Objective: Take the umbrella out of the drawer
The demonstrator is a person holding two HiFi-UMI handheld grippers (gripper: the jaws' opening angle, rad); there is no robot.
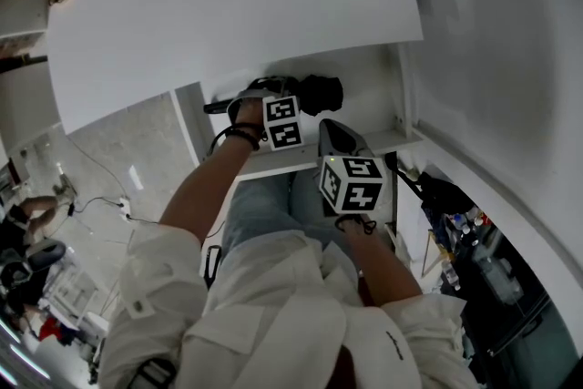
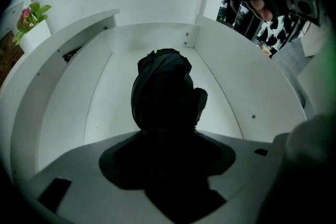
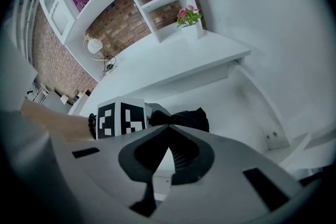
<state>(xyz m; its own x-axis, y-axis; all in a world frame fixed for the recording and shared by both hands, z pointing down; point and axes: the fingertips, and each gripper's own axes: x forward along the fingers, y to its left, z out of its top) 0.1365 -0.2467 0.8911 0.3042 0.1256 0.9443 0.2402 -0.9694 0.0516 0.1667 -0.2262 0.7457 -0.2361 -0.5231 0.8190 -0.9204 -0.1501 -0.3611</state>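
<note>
Drawer [image 2: 105,113] open, black umbrella [image 2: 165,86] lying inside it

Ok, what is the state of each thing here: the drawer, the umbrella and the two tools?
Drawer: pulled open.
Umbrella: folded, lying in the drawer.
Left tool: jaws on either side of the umbrella; too dark to tell whether they press on it.
Right tool: shut, empty, apart from the umbrella.
</note>
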